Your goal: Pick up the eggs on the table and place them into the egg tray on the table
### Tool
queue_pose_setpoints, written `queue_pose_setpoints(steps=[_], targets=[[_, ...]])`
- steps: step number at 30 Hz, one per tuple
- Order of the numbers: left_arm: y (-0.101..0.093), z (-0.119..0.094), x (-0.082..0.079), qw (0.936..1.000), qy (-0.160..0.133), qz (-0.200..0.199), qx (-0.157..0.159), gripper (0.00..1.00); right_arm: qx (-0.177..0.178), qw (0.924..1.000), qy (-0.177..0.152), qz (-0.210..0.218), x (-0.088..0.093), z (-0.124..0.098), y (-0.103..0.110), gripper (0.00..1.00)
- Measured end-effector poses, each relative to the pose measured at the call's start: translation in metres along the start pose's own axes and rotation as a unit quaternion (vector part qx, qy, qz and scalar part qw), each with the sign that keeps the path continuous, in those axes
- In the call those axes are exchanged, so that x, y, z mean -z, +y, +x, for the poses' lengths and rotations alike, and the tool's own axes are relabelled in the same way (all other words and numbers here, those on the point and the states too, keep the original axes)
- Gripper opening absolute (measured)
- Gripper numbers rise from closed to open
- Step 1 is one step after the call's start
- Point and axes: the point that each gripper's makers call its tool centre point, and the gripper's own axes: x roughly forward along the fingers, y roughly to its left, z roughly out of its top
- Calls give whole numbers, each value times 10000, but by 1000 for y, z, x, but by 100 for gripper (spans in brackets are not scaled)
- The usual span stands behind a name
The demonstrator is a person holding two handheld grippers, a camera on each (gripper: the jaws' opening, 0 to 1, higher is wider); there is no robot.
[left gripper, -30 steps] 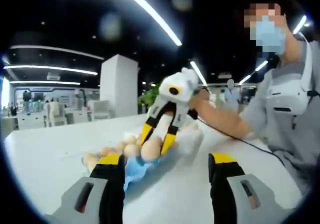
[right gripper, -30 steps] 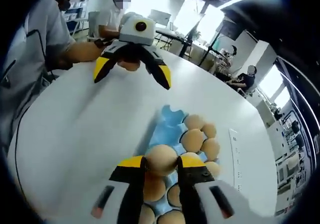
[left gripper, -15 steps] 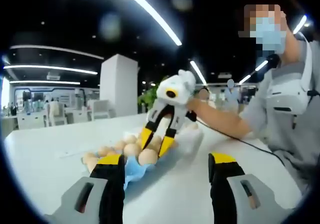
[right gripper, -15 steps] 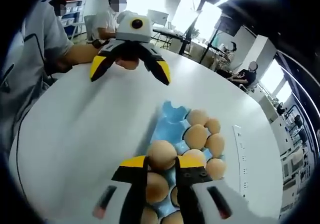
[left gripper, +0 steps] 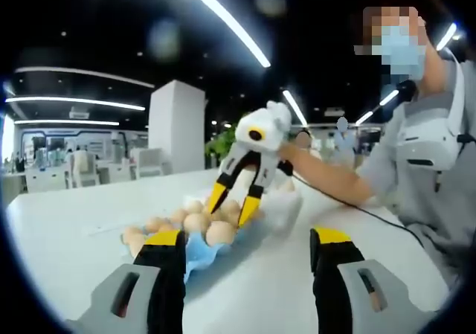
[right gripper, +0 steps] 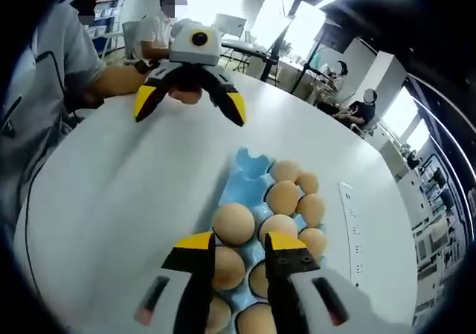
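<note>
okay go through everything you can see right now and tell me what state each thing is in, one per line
right gripper: open, empty, fingers above the tray.
left gripper: open, empty, held over the table.
egg tray: blue, flat on the table, mostly filled, corner cup nearest the left gripper empty.
nearest egg: seated in a cup, free of the fingers.
other eggs: seated in their cups.

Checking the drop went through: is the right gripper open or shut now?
Open. The right gripper has its jaws apart with nothing between them, and the egg sits just beyond them in the blue egg tray.
</note>
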Motion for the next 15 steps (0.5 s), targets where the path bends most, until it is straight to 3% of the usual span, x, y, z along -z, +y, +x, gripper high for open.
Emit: queue_pose_setpoints(steps=[15], targets=[[3, -1, 1, 10000, 9, -17, -12, 69, 153, 9998, -52, 74, -1, -14, -9, 32]])
